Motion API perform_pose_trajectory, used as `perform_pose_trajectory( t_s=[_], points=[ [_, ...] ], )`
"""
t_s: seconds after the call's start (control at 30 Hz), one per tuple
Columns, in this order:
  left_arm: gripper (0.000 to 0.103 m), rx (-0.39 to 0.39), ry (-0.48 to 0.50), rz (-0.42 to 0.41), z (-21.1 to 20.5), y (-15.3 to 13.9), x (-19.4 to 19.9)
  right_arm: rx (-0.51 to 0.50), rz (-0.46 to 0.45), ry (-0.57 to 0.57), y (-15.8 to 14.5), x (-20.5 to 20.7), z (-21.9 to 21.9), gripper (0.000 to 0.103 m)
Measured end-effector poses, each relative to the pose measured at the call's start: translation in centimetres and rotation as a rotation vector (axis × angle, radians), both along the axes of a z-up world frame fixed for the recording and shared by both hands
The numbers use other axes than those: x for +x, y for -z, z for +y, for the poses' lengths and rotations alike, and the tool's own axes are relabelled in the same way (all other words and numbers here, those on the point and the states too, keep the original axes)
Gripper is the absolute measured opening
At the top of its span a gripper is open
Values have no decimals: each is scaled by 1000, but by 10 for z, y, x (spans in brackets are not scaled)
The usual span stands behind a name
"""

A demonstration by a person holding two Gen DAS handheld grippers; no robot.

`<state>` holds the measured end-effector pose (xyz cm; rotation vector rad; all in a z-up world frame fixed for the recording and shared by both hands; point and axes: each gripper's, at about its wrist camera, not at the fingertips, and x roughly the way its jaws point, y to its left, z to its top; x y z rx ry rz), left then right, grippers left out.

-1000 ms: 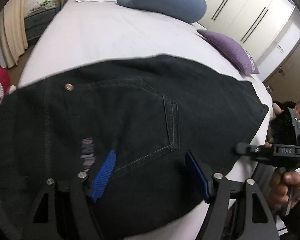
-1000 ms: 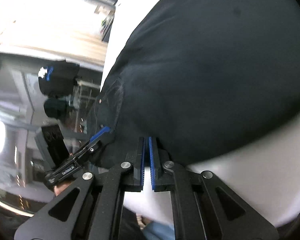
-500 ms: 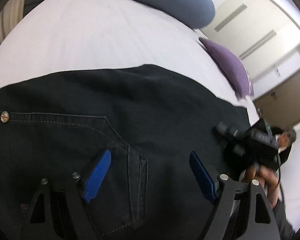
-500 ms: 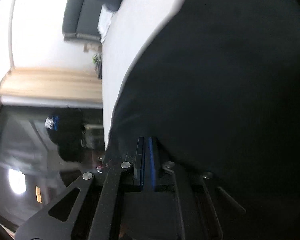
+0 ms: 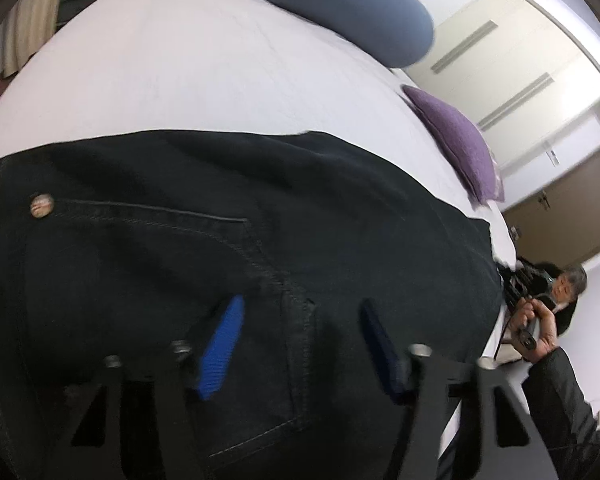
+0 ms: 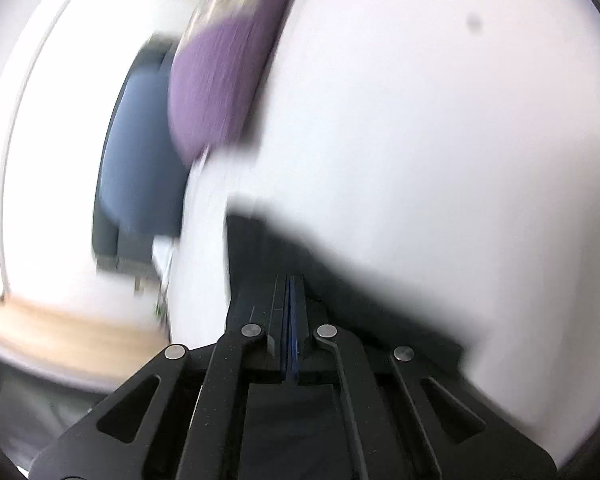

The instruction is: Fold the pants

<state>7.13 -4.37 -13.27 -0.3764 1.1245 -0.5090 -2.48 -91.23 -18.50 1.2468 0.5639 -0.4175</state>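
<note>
Black denim pants (image 5: 300, 240) lie on the white bed (image 5: 180, 60), back pocket and a metal rivet facing up. My left gripper (image 5: 300, 344) is open, its blue pads spread just above the pocket and holding nothing. My right gripper (image 6: 292, 308) is shut on an edge of the pants (image 6: 340, 264), and dark cloth hangs around its closed pads. In the left wrist view the right hand and its handle (image 5: 536, 328) show at the bed's right edge, beyond the pants' end.
A large blue-grey cushion (image 5: 360, 4) lies at the head of the bed and a purple pillow (image 5: 456, 144) near the right side; both show blurred in the right wrist view. A person (image 5: 564, 292) sits beside the bed. Wardrobe doors stand behind.
My right gripper, still shut on the cloth, has swung fast so its view now faces the pillows. My left gripper stayed open over the pocket and shifted a little.
</note>
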Motion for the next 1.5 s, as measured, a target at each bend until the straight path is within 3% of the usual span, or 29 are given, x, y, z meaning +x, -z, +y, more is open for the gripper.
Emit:
perform_pose_trajectory(
  t_s=[0.03,0.1,0.17,0.27,0.33,0.4,0.5,0.57,0.63,0.73,0.8,0.97,1.0,1.07,1.13,1.17,1.2,1.33,1.4,1.5],
  points=[
    [40,16,-14,12,3,-3,0,-56,42,46,-14,-11,-4,4],
    [33,39,-5,-13,2,-20,-3,-58,-53,52,-33,-24,4,5],
    [11,10,37,-60,-13,-38,-5,-63,-137,-40,-48,-20,37,5],
    [10,-70,150,-88,-62,-56,1,-13,-229,-302,-59,20,124,5],
    [10,-105,216,-53,-99,-50,12,38,-226,-447,-53,48,181,5],
    [10,-110,251,8,-130,-30,26,99,-202,-572,-38,76,247,5],
    [1,-84,220,133,-139,10,43,115,-110,-699,-14,111,295,5],
    [5,-152,184,190,-122,27,47,141,-53,-656,5,118,288,2],
    [5,-205,145,219,-99,36,47,156,-84,-605,14,115,273,0],
    [5,-208,124,193,-71,33,40,77,-98,-518,11,104,225,0],
    [5,-196,94,170,-50,30,35,57,-98,-417,10,99,169,0],
    [5,-194,-26,145,24,25,26,-31,-45,-148,7,35,81,0],
    [5,-155,-55,130,39,22,23,-20,-47,-99,4,20,61,0],
    [3,-111,-107,106,64,10,16,-28,-76,-43,-11,-3,43,8],
    [0,-76,-133,70,73,-5,12,-89,-65,-25,-29,-17,46,24],
    [0,-76,-135,57,73,-11,12,-96,-75,-32,-36,-36,28,52],
    [0,-89,-132,43,70,-17,13,-91,-104,-32,-43,-40,31,73],
    [4,-198,-56,-1,23,-33,23,-20,-203,-81,-54,-44,47,74],
    [14,-239,-4,17,-11,-29,30,51,-203,-83,-41,-28,88,74],
    [17,-239,61,55,-56,-14,38,144,-158,-40,-7,-16,98,70]
  ],
)
